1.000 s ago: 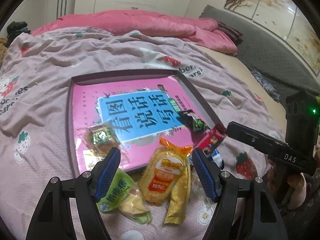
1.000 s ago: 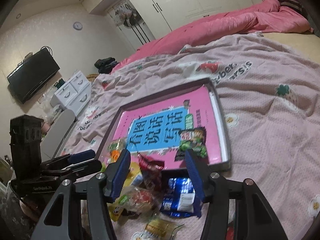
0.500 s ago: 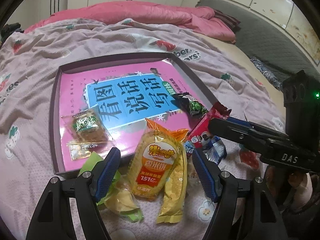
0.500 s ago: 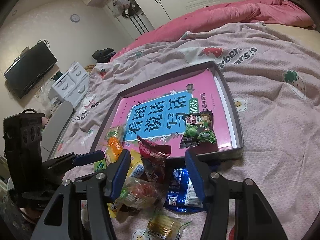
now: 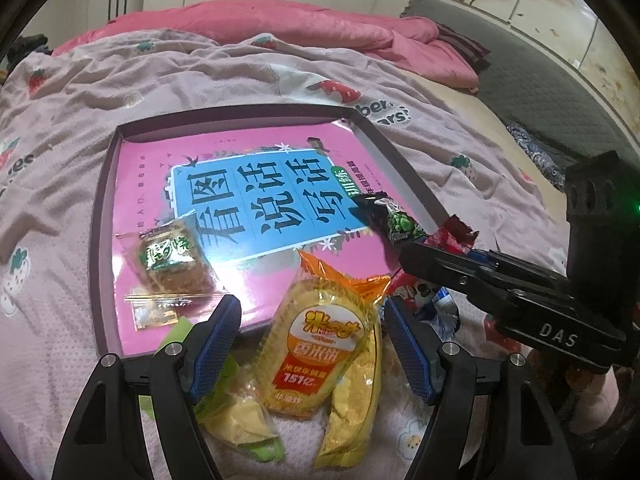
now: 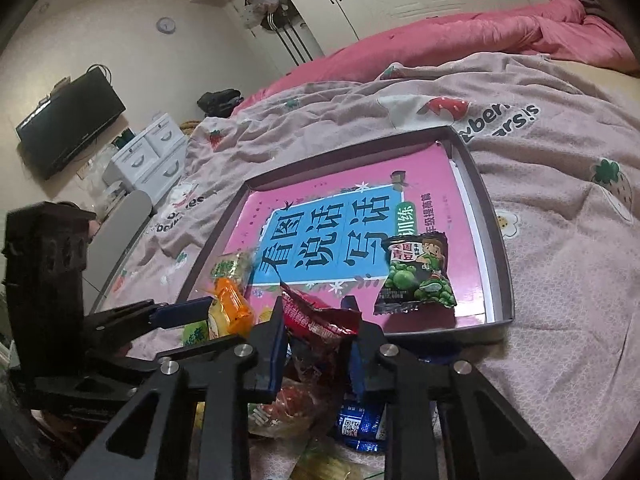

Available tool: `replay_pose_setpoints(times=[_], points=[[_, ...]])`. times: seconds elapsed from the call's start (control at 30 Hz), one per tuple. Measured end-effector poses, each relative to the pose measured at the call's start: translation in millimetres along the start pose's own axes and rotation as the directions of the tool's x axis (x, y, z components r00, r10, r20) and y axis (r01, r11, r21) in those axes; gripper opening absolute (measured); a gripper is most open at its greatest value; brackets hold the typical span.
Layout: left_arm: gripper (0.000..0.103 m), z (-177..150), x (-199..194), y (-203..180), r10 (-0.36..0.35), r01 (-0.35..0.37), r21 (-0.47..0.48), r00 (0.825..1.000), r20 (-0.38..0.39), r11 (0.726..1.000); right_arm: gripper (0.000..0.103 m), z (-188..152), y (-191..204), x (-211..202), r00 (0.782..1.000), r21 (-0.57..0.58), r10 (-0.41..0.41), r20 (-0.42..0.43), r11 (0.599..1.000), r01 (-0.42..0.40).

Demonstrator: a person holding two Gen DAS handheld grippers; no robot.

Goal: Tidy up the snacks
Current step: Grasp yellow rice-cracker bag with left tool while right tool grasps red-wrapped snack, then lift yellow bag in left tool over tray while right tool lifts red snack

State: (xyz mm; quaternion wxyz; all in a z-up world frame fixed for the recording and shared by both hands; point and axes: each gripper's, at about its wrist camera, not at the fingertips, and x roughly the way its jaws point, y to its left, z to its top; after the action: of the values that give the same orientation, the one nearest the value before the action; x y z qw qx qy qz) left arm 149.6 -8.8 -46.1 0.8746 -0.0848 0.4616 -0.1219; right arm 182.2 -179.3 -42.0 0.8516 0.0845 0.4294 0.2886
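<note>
Right gripper [image 6: 316, 344]: jaws clamped on red snack packet [image 6: 320, 320], at the tray's near edge.
Left gripper [image 5: 312, 344]: jaws wide, either side of yellow rice-cracker bag [image 5: 320, 344] on the bed.
Tray [image 5: 105, 216]: holds pink book [image 5: 248, 184], green-pea packet [image 6: 416, 276], brown cake packet [image 5: 168, 256].

Both cameras sit just behind their own tongs and look forward and down along them at the bed [image 5: 72, 128], close above the near edge of the shallow tray [image 5: 103, 208] with the pink book [image 5: 248, 160] in it. The left view faces the tray squarely, toward the far pink quilt [image 5: 304, 28]. The right view takes the tray [image 6: 505, 268] from its right near corner, slanting toward the wall-mounted screen [image 6: 68, 120]. Both views share the tray, the book and the green pea packet [image 5: 394, 222] [image 6: 420, 280], and each sees the other tongs.
</note>
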Motion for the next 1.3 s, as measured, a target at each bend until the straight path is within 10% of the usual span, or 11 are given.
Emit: replay_pose_setpoints(times=[0.4, 1.3], points=[[0.048, 5.7, 13.7, 2.1, -0.029, 0.028, -0.033, 0.999, -0.020, 0.999, 0.025, 3.0, 8.2, -4.6, 1.000, -0.058, -0.005, 0.023, 0.998, 0.006], [0.045, 10.4, -32.3, 18.6, -0.072, 0.079, -0.103, 0.995, 0.074, 0.992, 0.024, 11.0, 13.3, -36.8, 0.992, -0.084, 0.034, 0.124, 0.996, -0.024]])
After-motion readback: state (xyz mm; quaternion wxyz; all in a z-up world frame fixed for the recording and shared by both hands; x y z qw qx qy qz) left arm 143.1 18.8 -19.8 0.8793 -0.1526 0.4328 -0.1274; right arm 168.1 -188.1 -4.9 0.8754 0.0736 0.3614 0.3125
